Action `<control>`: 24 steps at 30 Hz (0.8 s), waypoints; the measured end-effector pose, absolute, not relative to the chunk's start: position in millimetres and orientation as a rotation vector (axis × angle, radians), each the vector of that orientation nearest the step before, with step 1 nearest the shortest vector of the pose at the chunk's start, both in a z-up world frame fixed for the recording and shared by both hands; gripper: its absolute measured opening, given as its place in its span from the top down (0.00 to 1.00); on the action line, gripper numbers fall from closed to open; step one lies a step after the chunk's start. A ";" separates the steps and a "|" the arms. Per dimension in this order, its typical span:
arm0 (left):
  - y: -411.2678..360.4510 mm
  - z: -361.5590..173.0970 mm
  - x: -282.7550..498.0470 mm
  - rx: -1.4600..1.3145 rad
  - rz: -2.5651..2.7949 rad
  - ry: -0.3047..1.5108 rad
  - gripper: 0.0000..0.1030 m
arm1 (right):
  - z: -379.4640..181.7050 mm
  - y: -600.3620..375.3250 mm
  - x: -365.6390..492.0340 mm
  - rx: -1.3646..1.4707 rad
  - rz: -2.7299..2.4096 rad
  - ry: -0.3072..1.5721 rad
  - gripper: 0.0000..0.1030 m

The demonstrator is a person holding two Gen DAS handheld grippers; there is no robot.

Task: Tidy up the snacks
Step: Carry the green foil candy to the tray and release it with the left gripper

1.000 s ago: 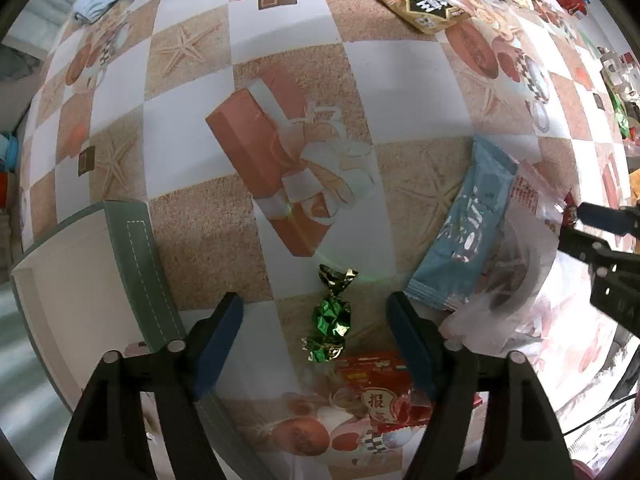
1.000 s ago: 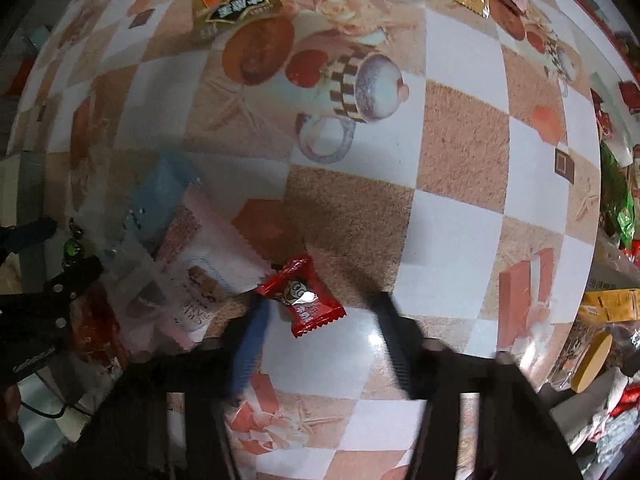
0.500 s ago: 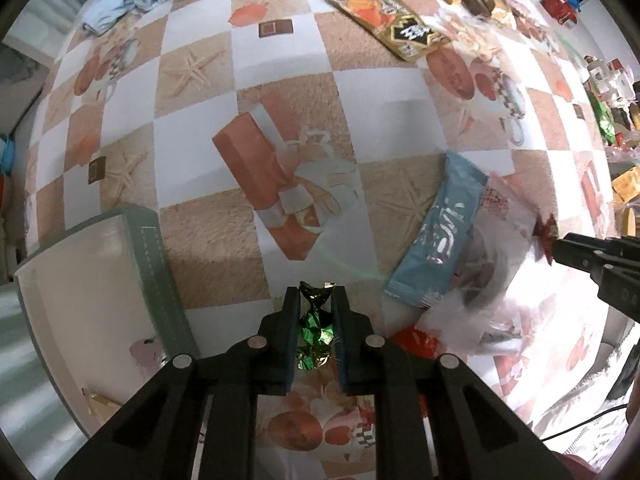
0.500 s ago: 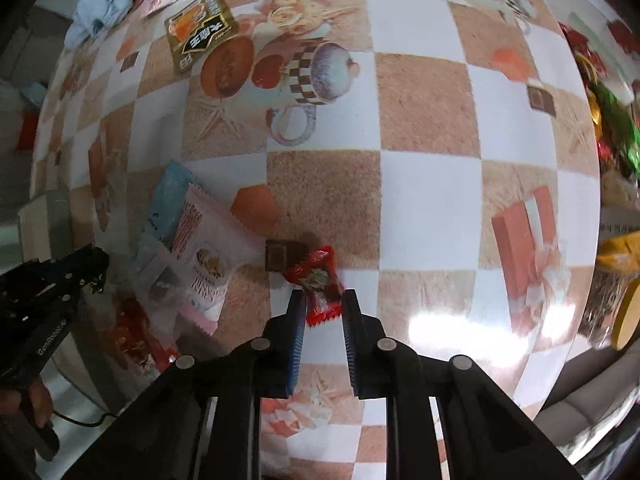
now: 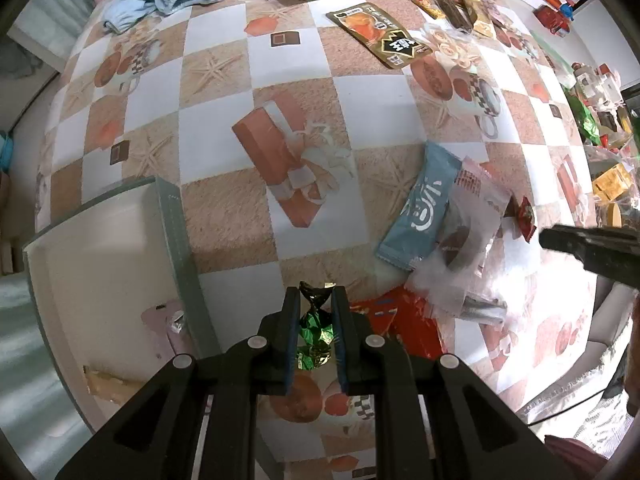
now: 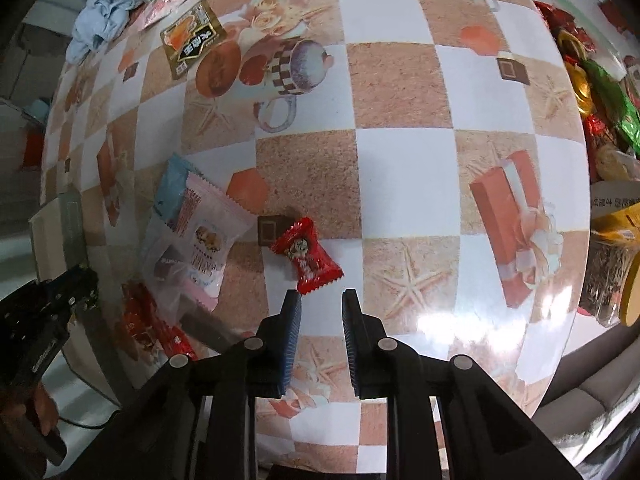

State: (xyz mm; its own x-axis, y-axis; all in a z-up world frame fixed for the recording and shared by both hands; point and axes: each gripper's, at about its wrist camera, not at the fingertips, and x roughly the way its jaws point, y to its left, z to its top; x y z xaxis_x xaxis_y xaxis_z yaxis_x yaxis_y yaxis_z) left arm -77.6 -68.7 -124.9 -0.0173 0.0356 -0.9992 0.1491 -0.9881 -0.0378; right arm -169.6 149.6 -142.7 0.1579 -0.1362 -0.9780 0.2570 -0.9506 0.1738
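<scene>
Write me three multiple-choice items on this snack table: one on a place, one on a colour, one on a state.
1. Where does the red candy lie?
A. In a box
B. On the tablecloth, beside the pink-white packet
C. On a blue cloth

2. What colour is the foil candy between the left tongs?
A. Green
B. Red
C. Silver

3. How do the left tongs stand?
A. Wide open over the candy
B. Shut with nothing between them
C. Shut on the candy

Key:
1 B: the right wrist view shows it flat on the checked cloth, just right of the packet.
2 A: the wrapper shines green between the blue pads.
3 C: both pads press the wrapper's sides.
</scene>
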 end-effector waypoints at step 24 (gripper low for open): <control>-71.9 -88.0 -30.7 2.127 -2.201 0.256 0.83 | -128.8 155.3 -149.1 2.137 -1.918 0.203 0.77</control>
